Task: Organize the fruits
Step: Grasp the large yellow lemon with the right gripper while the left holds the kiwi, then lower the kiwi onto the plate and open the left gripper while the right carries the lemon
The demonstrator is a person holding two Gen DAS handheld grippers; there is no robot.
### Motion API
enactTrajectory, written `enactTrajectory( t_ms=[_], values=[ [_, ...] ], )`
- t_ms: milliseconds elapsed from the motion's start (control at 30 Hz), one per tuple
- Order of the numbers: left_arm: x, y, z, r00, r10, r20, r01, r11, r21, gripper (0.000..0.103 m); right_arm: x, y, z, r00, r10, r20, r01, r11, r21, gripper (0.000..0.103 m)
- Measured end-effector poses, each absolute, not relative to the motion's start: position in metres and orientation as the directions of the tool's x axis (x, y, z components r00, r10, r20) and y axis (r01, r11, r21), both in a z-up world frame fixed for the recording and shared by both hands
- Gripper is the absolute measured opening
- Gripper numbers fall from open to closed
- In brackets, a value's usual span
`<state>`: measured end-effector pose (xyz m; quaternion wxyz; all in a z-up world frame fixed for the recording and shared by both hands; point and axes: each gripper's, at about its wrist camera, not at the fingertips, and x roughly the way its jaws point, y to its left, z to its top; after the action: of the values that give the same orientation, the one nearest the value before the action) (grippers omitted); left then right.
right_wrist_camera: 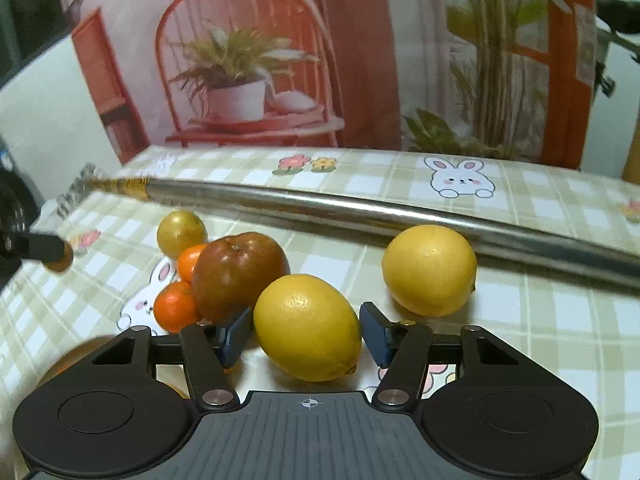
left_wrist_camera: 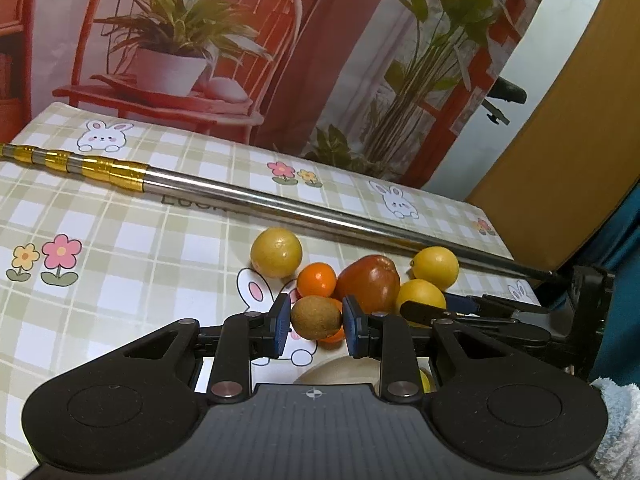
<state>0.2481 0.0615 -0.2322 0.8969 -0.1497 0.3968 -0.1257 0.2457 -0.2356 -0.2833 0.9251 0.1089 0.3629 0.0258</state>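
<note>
My left gripper (left_wrist_camera: 316, 316) is shut on a brown kiwi (left_wrist_camera: 316, 317), held above the tablecloth. Behind it lie a red-brown apple (left_wrist_camera: 368, 284), a tangerine (left_wrist_camera: 316, 280), a round yellow fruit (left_wrist_camera: 276, 252) and two lemons (left_wrist_camera: 436, 266). In the right wrist view my right gripper (right_wrist_camera: 306, 316) stands open, with the near lemon (right_wrist_camera: 308, 328) resting between its blue pads (right_wrist_camera: 374, 328); small gaps show on both sides. The apple (right_wrist_camera: 236, 272), two tangerines (right_wrist_camera: 176, 306) and the far lemon (right_wrist_camera: 430, 270) lie around it. The left gripper (right_wrist_camera: 44, 248) with the kiwi shows at the left edge.
A long steel pole (left_wrist_camera: 280, 204) with a gold end lies across the checked tablecloth (left_wrist_camera: 120, 240) behind the fruit. A pale round dish (left_wrist_camera: 340, 372) sits under my left gripper. A printed backdrop stands at the table's far edge, and the table ends at the right.
</note>
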Motion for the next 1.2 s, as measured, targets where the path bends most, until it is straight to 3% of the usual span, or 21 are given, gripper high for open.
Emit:
enactTrajectory(
  t_ms=[700, 1200],
  values=[
    [0.237, 0.010, -0.273, 0.537, -0.373, -0.757, 0.311, 0.921, -0.234, 0.029, 0.182, -0.239, -0.274, 0.782, 0.043, -0.621, 0.166, 0.947, 0.275, 0.054],
    [0.237, 0.002, -0.286, 0.551, -0.325, -0.769, 0.316, 0.934, -0.168, 0.030, 0.166, -0.232, -0.268, 0.800, 0.040, -0.599, 0.168, 0.943, 0.288, 0.054]
  ],
)
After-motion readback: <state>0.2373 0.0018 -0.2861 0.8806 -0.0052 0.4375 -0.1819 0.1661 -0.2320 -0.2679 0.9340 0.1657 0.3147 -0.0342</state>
